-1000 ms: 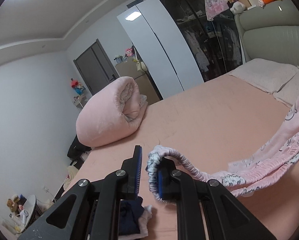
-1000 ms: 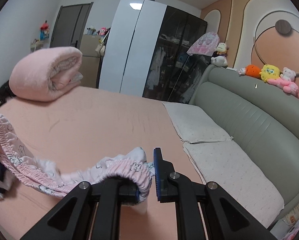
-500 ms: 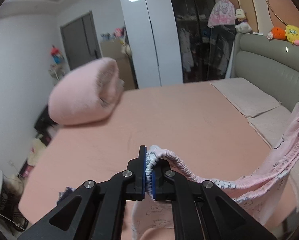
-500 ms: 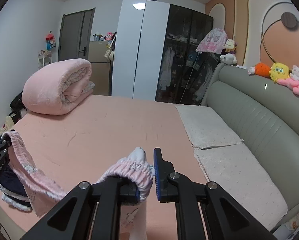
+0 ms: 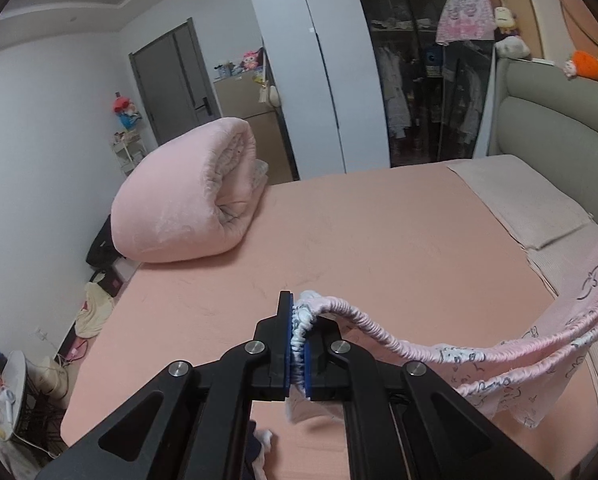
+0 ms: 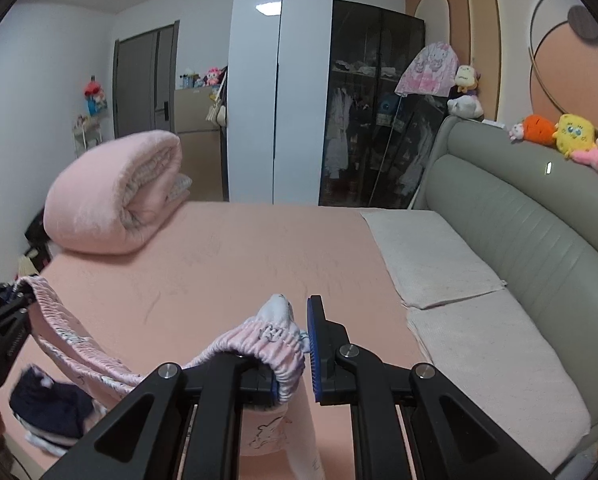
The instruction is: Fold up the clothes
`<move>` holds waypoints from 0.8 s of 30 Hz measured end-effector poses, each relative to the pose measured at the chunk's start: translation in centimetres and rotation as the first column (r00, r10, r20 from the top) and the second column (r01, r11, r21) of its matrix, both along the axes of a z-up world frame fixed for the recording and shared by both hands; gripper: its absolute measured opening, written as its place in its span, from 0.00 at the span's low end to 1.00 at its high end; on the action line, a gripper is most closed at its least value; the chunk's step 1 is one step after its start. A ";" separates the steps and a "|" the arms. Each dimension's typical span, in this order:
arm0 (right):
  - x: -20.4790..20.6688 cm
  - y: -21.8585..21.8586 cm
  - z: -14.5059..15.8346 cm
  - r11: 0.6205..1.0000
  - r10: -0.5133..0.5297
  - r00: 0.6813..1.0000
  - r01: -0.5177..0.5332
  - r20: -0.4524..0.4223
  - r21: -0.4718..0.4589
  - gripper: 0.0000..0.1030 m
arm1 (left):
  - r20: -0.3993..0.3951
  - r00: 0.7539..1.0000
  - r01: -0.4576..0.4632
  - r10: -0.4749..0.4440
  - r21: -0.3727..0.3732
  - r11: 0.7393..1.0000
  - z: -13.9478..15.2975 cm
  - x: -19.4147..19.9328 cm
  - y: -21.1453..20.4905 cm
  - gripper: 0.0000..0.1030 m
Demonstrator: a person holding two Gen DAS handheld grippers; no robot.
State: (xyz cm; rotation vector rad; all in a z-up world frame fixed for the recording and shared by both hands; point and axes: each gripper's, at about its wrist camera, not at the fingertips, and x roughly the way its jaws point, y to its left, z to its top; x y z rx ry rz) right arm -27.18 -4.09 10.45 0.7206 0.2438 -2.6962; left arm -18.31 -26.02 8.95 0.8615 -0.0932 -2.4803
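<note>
Currently pink patterned pants (image 5: 475,354) hang by the elastic waistband above the bed (image 5: 379,240), long axis gripper to gripper: left gripper (image 5: 297,344) jaws clamped on one end; right gripper (image 6: 295,354) jaws apart, waistband draped over its left finger.

No readable text anywhere

Only cartoon line drawings printed on the pink garment (image 5: 479,364), too blurred and crumpled to make out as letters or words. Same faint doodles seen on the cloth from the right wrist view. Nothing legible on the wardrobe (image 6: 299,100) doors, the plush toys (image 6: 571,136) along the headboard's top edge, or the gripper frames.
</note>
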 end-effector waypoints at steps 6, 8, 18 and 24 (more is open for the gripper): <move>-3.9 -1.2 1.8 1.000 -0.001 1.000 0.000 -0.020 -0.027 0.09 | -0.019 0.999 -0.030 0.028 -0.098 0.995 -0.3 -3.0 -0.5 0.03; -5.3 -1.6 2.1 1.000 -0.013 0.999 0.012 -0.031 -0.026 0.09 | -0.030 0.999 -0.043 0.040 -0.125 0.991 -0.7 -3.8 -0.6 0.03; -9.7 -1.8 -4.6 0.996 -0.048 0.995 0.053 0.086 -0.066 0.09 | -0.034 0.998 -0.067 0.061 -0.237 0.969 -4.7 -7.0 -1.0 0.03; -8.6 -0.9 -11.2 1.000 -0.003 0.975 0.009 0.222 -0.027 0.09 | 0.087 0.996 0.032 -0.016 -0.179 0.983 -9.3 -4.4 -0.6 0.03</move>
